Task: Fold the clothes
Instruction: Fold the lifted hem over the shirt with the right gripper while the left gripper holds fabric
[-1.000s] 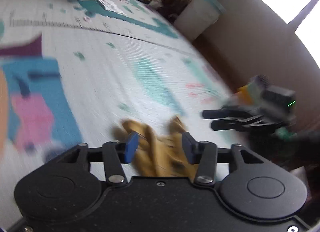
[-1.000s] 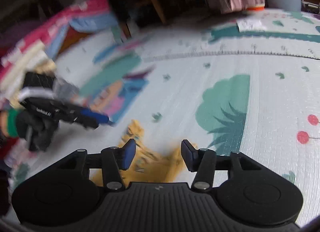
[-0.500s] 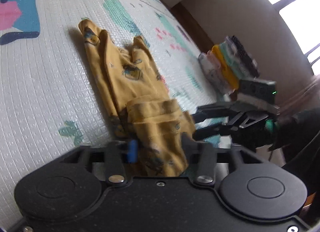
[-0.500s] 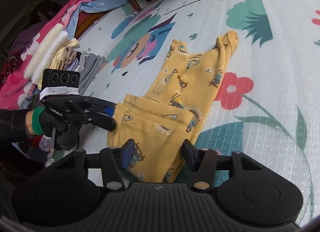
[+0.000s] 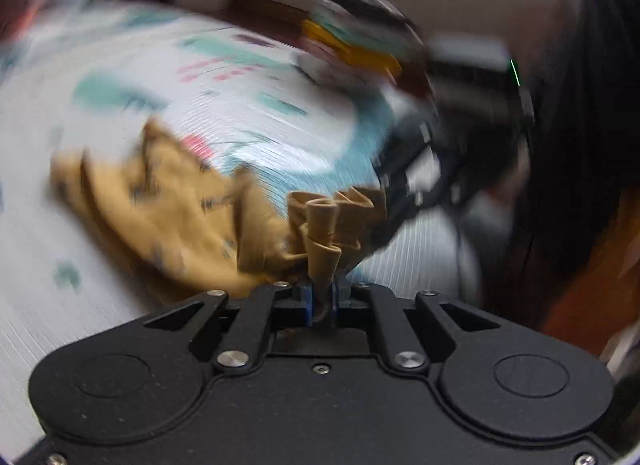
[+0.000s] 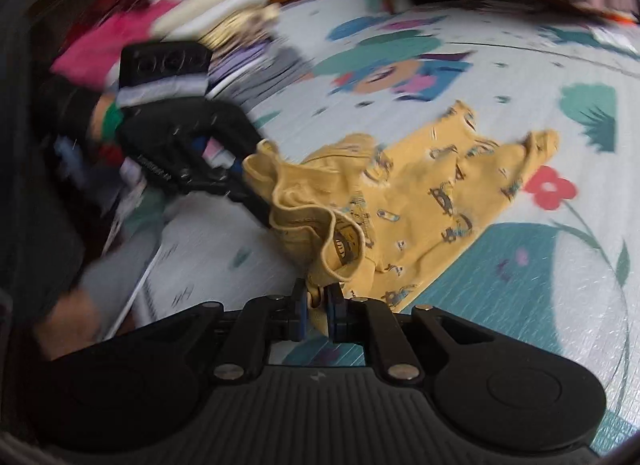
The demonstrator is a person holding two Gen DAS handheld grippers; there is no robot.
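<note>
Small yellow trousers (image 5: 168, 201) with a printed pattern lie on the play mat (image 5: 248, 121), legs stretched away from me. My left gripper (image 5: 322, 297) is closing its jaws on the bunched waistband, with the cloth pinched between the blue pads. In the right wrist view the trousers (image 6: 432, 185) spread to the right, and my right gripper (image 6: 318, 303) is closing on the waistband's other side, cloth between its pads. Each gripper shows in the other's view: the right one (image 5: 416, 173) beyond the waistband, the left one (image 6: 224, 181) held by a gloved hand. Both views are blurred.
A stack of folded clothes (image 5: 352, 49) stands at the mat's far edge by the wall. Another pile of pink, cream and grey clothes (image 6: 224, 25) lies behind the left hand. The person's grey-clad leg (image 6: 116, 273) rests on the mat (image 6: 520, 285) at the left.
Both grippers went from open around the waistband to pinched on it. The waistband has bunched up and lifted off the mat, and both views have swung sideways.
</note>
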